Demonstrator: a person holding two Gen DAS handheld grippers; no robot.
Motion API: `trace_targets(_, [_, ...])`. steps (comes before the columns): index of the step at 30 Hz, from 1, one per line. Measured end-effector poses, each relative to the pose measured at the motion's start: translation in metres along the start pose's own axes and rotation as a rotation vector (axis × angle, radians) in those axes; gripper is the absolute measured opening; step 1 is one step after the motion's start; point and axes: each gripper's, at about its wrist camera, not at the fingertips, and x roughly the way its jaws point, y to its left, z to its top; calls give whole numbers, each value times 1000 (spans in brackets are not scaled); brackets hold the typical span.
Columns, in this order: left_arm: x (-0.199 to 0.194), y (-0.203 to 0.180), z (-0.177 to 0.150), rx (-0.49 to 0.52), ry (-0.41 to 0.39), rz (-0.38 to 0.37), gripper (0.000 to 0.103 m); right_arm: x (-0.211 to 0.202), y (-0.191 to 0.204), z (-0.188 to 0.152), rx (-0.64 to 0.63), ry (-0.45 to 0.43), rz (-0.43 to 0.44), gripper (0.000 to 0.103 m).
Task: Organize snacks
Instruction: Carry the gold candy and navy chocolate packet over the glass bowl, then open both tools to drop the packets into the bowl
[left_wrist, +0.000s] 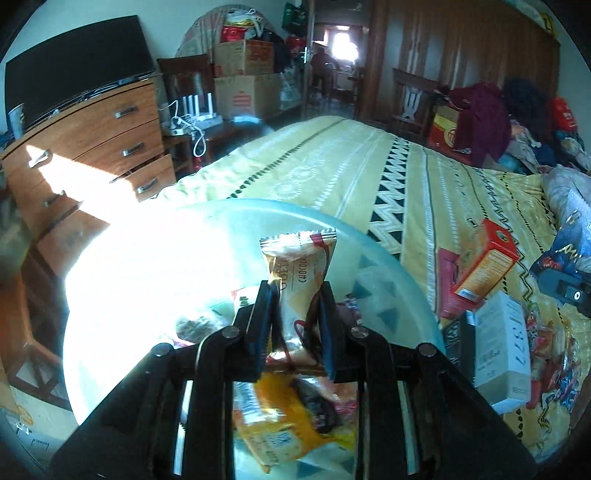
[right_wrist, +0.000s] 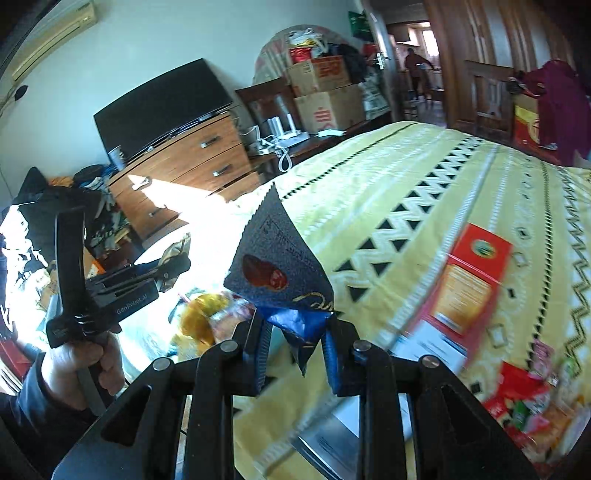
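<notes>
My left gripper (left_wrist: 295, 291) is shut on a cream and gold snack packet (left_wrist: 301, 266), held upright above a clear round bowl (left_wrist: 391, 254) holding several snack packets (left_wrist: 280, 417). My right gripper (right_wrist: 295, 328) is shut on a blue snack packet (right_wrist: 277, 266) with a red picture, held up over the yellow bedspread (right_wrist: 406, 192). The left gripper's body (right_wrist: 122, 291) and the hand holding it show at the left of the right wrist view. An orange-red box (left_wrist: 487, 262) and a white box (left_wrist: 498, 354) lie on the bed; the orange-red box also shows in the right wrist view (right_wrist: 465, 280).
Loose snack packets (right_wrist: 524, 406) lie on the bed at the right. A wooden chest of drawers (left_wrist: 96, 147) with a black screen stands at the left. Cardboard boxes (left_wrist: 243, 77) are stacked at the back. Clothes (left_wrist: 517, 122) pile at the far right.
</notes>
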Motion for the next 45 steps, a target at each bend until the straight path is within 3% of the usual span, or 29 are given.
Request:
trace_targets(11, [12, 37, -1, -39, 45, 51, 24, 83, 71, 19, -81, 89, 84, 28])
trace_targets(24, [16, 35, 0, -15, 53, 55, 26, 109, 75, 13, -88, 138, 92, 30])
trace_targets(26, [17, 37, 1, -13, 57, 59, 26, 111, 75, 12, -89, 143, 94, 32])
trace_targets(28, [18, 36, 1, -8, 62, 64, 27, 111, 79, 12, -95, 145, 93, 47])
trace_targets(30, [19, 35, 1, -3, 66, 68, 27, 111, 82, 10, -103, 143, 96, 49])
trace_targets(32, [18, 35, 1, -2, 67, 70, 31, 111, 84, 9, -110, 142, 83, 57])
trace_targets(33, [18, 34, 2, -1, 66, 74, 37, 109, 85, 9, -110, 134, 76, 62])
trace_targets(35, [16, 34, 2, -2, 58, 89, 49, 103, 86, 8, -107, 120, 77, 63])
trace_targets(37, [13, 32, 3, -5, 46, 95, 69, 95, 87, 7, -107, 105, 71, 65])
trace_targets(39, [8, 27, 3, 3, 33, 104, 81, 85, 88, 3, -104, 91, 66, 68])
trace_targets(42, [-1, 13, 3, 11, 2, 131, 98, 66, 87, -11, -101, 56, 35, 89])
trace_targets(45, [-14, -4, 1, 22, -43, 136, 103, 44, 81, -26, -96, 29, 8, 90])
